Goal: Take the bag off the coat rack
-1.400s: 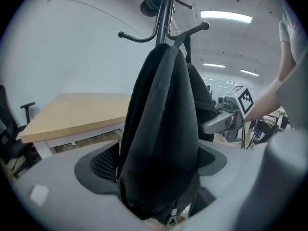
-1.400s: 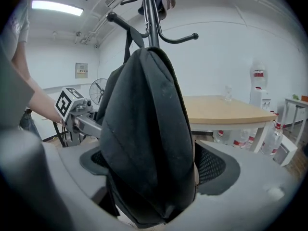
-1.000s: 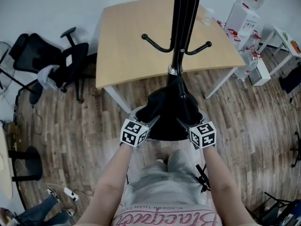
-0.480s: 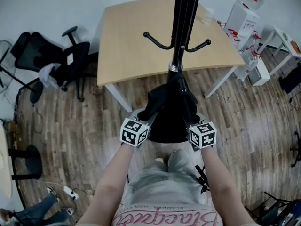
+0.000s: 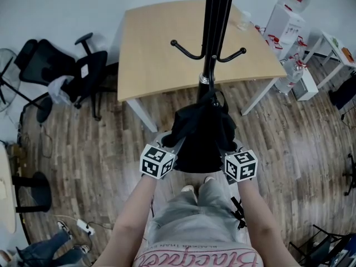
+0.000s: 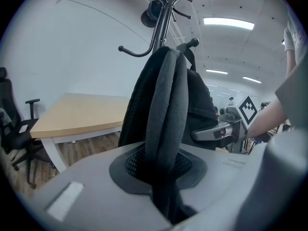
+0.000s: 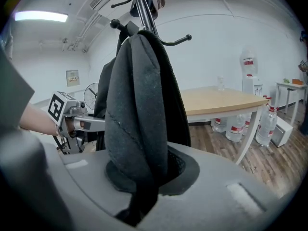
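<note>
A black bag point(image 5: 200, 132) hangs from the black coat rack point(image 5: 214, 38), right in front of me. My left gripper point(image 5: 179, 143) is at the bag's left side and my right gripper point(image 5: 222, 147) at its right side. In the left gripper view the jaws point(image 6: 161, 177) are closing and pinch a thick padded fold of the bag point(image 6: 166, 105). The right gripper's jaws point(image 7: 144, 177) are closing too, with a dark fold of the bag point(image 7: 137, 105) squeezed between them. Each gripper sees the other beyond the bag.
A light wooden table point(image 5: 161, 43) stands just behind the rack. Black office chairs point(image 5: 67, 71) are at the left. Water bottles point(image 5: 295, 77) and white shelving point(image 5: 286, 21) stand at the right. The rack's curved hooks point(image 5: 186, 52) jut out above the bag.
Both grippers' jaws have closed in from the bag's sides onto its fabric. The marker cubes have drawn slightly toward me, and the bag has bunched between them.
</note>
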The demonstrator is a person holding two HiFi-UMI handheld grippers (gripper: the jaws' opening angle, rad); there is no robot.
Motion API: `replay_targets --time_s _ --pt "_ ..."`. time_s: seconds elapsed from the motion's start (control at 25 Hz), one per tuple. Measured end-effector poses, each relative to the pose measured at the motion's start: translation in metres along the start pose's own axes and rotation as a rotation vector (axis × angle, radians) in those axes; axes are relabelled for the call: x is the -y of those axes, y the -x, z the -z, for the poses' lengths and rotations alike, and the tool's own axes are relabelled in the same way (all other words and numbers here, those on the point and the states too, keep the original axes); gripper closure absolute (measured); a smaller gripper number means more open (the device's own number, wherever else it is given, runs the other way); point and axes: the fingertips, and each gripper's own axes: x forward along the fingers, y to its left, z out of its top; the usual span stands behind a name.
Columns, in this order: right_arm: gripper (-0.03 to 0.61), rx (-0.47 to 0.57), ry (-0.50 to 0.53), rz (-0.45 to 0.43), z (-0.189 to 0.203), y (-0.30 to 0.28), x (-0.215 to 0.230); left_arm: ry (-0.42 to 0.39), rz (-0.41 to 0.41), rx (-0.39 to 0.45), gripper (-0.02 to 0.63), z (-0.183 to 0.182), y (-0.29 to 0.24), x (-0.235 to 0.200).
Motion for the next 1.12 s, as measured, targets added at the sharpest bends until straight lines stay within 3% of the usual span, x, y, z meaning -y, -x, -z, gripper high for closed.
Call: replay_targets --time_s 1.12 --pt "0.538 -0.014 0.082 0.003 -0.014 0.072 -0.006 -0.024 -0.058 0.037 0.541 -0.028 0.028 0.069"
